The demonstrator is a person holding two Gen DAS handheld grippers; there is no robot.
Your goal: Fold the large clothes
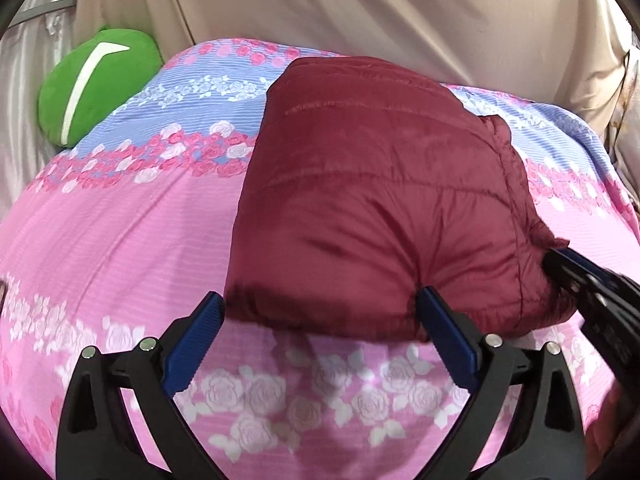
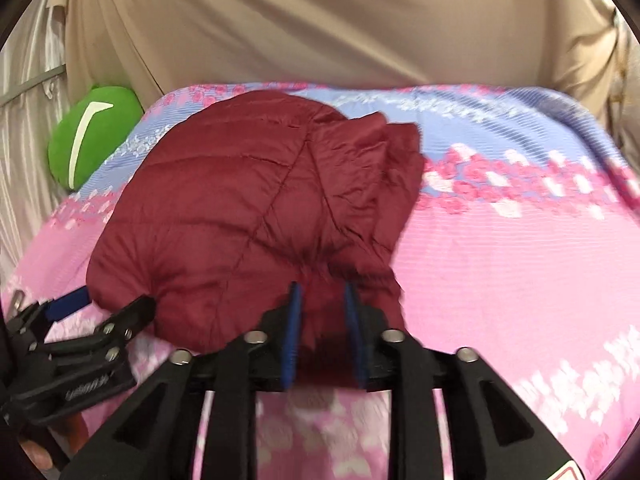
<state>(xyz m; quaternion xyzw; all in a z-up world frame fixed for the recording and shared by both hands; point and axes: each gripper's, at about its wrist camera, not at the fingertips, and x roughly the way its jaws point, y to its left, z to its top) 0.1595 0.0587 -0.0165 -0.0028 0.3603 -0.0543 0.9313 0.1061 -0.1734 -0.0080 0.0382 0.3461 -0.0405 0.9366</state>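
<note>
While our right hand-held gripper [image 2: 323, 300] pinches the maroon puffer jacket [image 2: 256, 216] hem ahead, our left hand-held gripper [image 1: 320, 312] gapes wide beside it; next, we likely tidy the folded bundle.

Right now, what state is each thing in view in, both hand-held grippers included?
Maroon quilted puffer jacket: folded into a compact bundle, lying on the bed.
Left hand-held gripper: open, jaws spread wide at the jacket's near edge.
Right hand-held gripper: closed on a bunched fold of the jacket.
Pink and blue floral bedspread: spread over the bed.
Green plush cushion: resting at the far left corner.
</note>
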